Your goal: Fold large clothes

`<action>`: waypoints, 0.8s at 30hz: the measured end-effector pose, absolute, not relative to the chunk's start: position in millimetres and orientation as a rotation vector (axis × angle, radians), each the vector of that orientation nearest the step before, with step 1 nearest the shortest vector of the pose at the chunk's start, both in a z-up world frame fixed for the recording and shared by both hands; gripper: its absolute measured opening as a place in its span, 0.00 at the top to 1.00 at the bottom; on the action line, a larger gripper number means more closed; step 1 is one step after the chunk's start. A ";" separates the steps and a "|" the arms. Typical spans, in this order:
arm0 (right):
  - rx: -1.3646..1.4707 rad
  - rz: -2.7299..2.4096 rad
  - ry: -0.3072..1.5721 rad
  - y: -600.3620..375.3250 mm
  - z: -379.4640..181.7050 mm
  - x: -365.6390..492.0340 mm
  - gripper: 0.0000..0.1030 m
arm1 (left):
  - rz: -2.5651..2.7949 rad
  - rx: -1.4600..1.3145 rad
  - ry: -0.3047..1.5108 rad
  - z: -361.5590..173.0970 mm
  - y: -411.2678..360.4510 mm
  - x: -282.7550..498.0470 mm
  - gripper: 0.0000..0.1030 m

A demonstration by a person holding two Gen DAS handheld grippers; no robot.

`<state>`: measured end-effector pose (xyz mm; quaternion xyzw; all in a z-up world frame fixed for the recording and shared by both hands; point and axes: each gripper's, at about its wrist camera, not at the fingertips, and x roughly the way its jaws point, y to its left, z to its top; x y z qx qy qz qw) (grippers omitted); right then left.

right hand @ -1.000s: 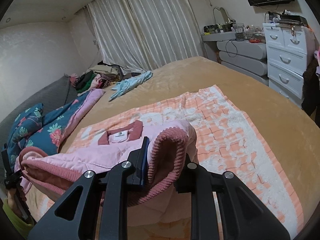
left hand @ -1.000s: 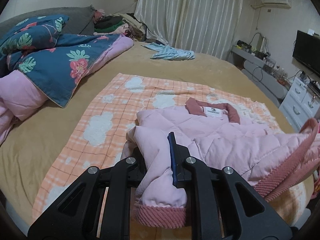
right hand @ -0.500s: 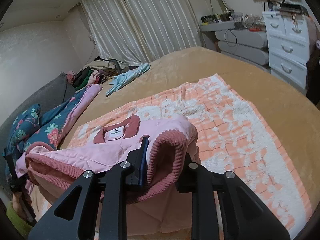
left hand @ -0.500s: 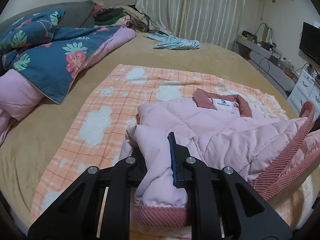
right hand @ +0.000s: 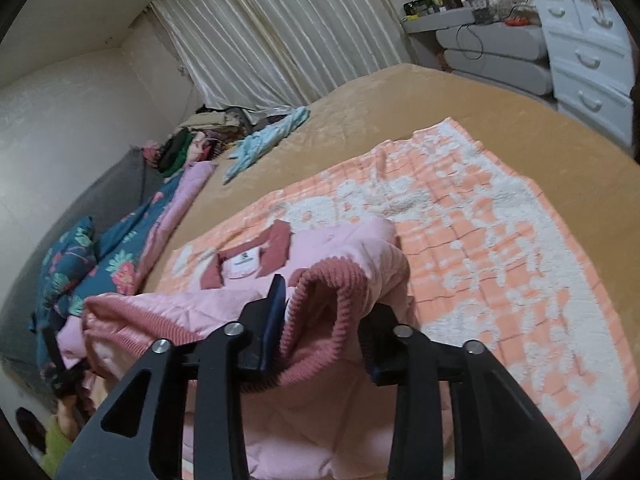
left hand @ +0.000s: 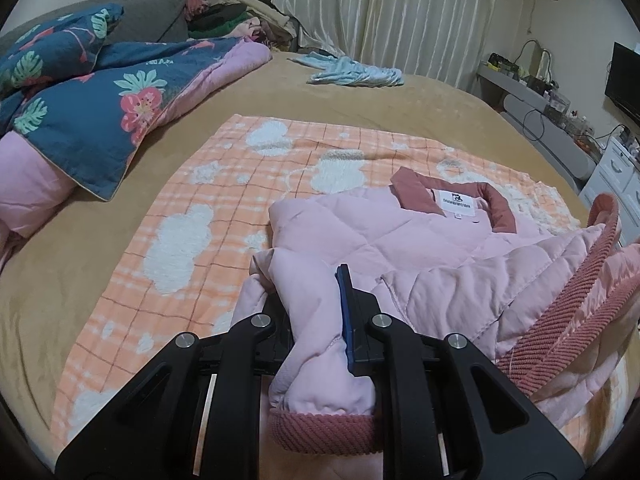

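While the pink jacket (left hand: 420, 248) lies on the orange blanket (left hand: 208, 216) spread over the bed (left hand: 400, 100), the left-wrist view shows the left tool (left hand: 316, 320) clamped tight on a quilted fold near a ribbed cuff (left hand: 324, 428). The collar (left hand: 452, 196) with its white label points toward the far side of the bed. The ribbed hem (left hand: 560, 320) rises at the right of this view and runs off the picture edge, so the lower half of the jacket is lifted over the upper half. The far contact of the left tool with the fabric is covered by the fold itself.

From the right-wrist view, the right tool (right hand: 324, 320) has just been opening. Its jaws stand apart, and the hem (right hand: 332, 304) sits between them in a loose loop, not pinched. The jacket (right hand: 304, 420) fills the lower part of this view. The collar (right hand: 276, 248) lies beyond the tool.

Judgement: the hem-to-collar fold is near its end. The right side is being released, the left side is not yet released, and smoothing or a further fold is likely left. Both sleeves are hard to trace. The left edge of this view shows a dark shape and part of a person, cut off.
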<state>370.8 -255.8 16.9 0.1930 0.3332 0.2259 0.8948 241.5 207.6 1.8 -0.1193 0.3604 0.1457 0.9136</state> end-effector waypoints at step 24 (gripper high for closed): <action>0.245 0.333 0.708 -252.6 -35.0 340.4 0.05 | 0.209 -0.248 0.572 59.7 184.9 221.1 0.20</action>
